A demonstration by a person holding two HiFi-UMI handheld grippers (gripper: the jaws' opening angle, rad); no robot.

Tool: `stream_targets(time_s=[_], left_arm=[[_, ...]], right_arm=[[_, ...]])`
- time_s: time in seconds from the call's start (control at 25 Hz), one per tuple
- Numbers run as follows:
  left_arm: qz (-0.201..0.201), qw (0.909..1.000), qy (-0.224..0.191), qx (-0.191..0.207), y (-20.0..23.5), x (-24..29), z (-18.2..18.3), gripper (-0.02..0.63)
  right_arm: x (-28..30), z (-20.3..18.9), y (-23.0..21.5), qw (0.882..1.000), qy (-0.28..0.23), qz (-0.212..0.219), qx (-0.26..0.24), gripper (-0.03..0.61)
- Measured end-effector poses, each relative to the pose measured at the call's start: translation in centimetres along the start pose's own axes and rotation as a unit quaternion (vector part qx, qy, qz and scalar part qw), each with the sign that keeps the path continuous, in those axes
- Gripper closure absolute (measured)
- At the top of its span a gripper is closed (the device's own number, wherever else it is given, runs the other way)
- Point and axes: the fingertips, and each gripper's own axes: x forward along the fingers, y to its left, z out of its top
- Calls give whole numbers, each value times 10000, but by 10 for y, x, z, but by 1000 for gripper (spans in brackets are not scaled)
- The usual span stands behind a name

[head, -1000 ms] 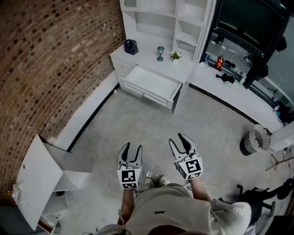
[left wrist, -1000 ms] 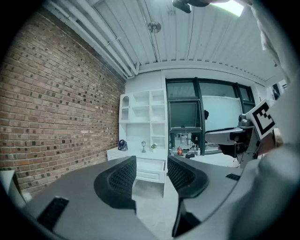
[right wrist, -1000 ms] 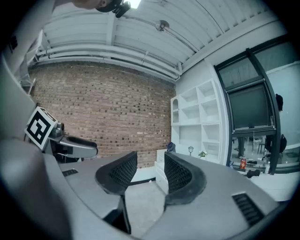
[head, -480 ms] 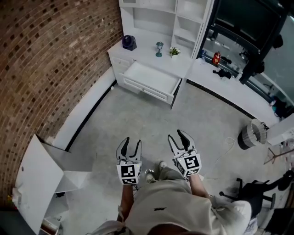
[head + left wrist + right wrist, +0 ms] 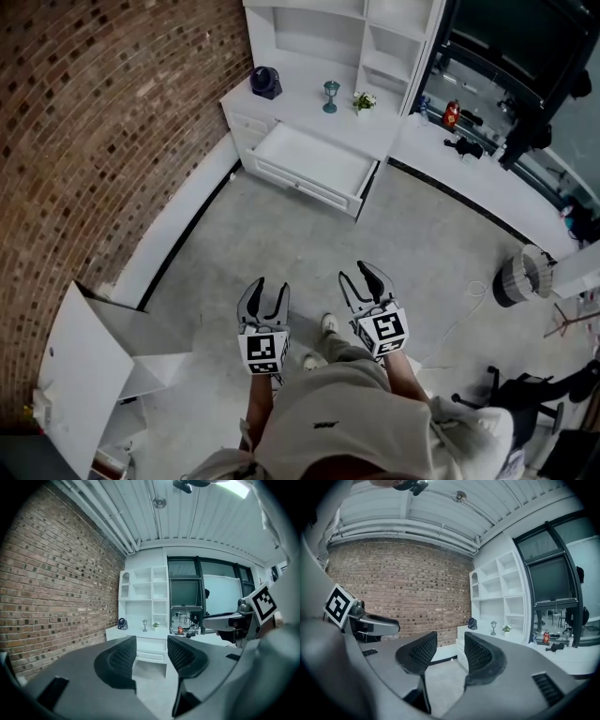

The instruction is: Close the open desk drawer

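A white desk (image 5: 309,108) stands against the far wall under white shelves, and its wide drawer (image 5: 307,166) is pulled far out over the floor. The same drawer (image 5: 151,656) shows small and distant between the left jaws. My left gripper (image 5: 264,296) and right gripper (image 5: 362,280) hang side by side in front of the person, several steps short of the desk. Both are open with nothing between the jaws. In the right gripper view the right gripper (image 5: 446,656) points at the desk's left end (image 5: 462,644) and the brick wall.
A brick wall (image 5: 94,122) runs along the left. A small fan (image 5: 266,82), a goblet (image 5: 330,95) and a little plant (image 5: 363,101) stand on the desk. A white open cabinet (image 5: 89,361) lies at the lower left. A round bin (image 5: 518,278) and cable sit at the right.
The person has stepped slightly toward the desk, one foot now showing ahead between the grippers. Both grippers stay open, side by side.
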Motion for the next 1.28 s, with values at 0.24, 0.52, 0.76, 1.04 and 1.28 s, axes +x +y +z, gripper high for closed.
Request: stream_targets(time_s=[0.24,0.52,0.76,1.04,1.28], left_arm=[[72,9999,19,67,2,58,20,394],[133,9998,21,172,-10,121,39,394],[213,9997,42,147,-15,162,47,396],[219,9994,228,117,-12,194,39,396],[198,9994,252,91,9,220,38,396]], right_arm=[[42,13,-41,9998,-46,169,56,393],[80,17,-92,9993,-24,348,131,393],[107,22,-132,9993,-78,358,112,394],[133,12,-153,9989,51,415,222,394],[165,12,-159,9990,129,384,207,394]])
